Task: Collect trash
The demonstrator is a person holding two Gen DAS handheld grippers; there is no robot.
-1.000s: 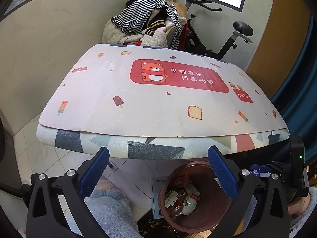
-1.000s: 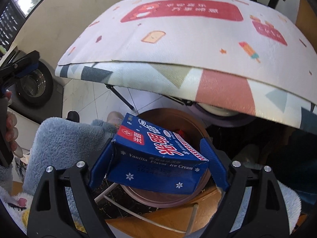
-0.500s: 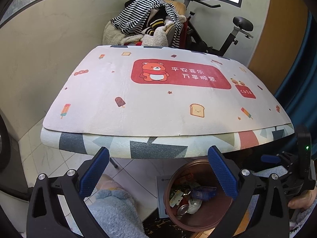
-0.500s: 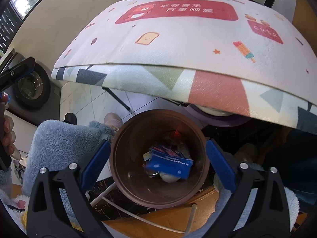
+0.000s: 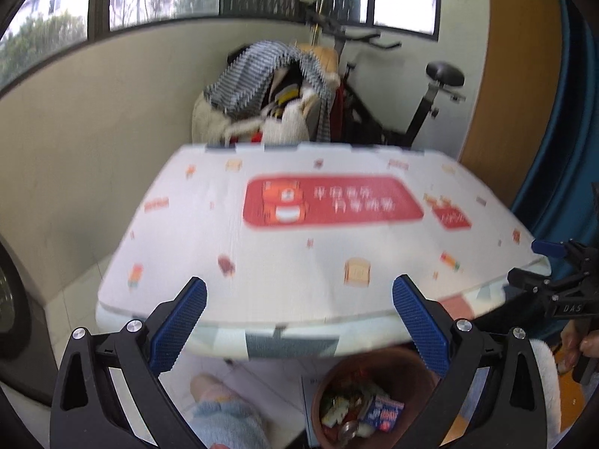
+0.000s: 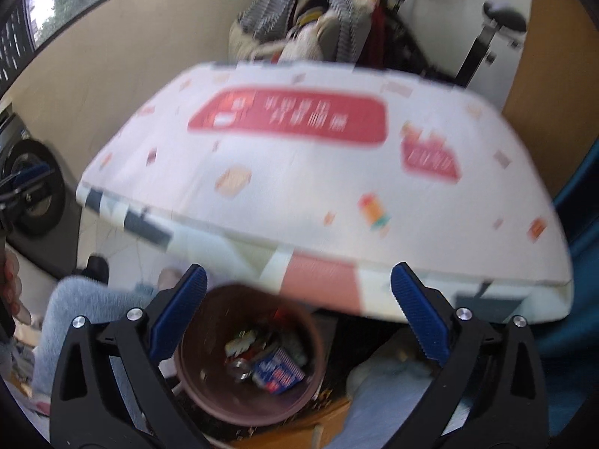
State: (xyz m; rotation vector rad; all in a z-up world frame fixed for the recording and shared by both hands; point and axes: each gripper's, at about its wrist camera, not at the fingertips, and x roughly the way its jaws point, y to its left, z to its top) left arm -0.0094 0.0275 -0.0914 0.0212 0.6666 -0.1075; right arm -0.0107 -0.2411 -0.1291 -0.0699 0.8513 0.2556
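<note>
Carton (image 6: 277, 373) lies in the brown bin (image 6: 209, 400) below the tabletop's (image 6: 318, 172) near edge; both grippers, left (image 5: 299, 321) and right (image 6: 297, 314), gape wide, empty.

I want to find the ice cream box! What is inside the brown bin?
Inside the brown bin lies the blue ice cream box on other wrappers and something shiny. Whatever is underneath them is covered.
</note>
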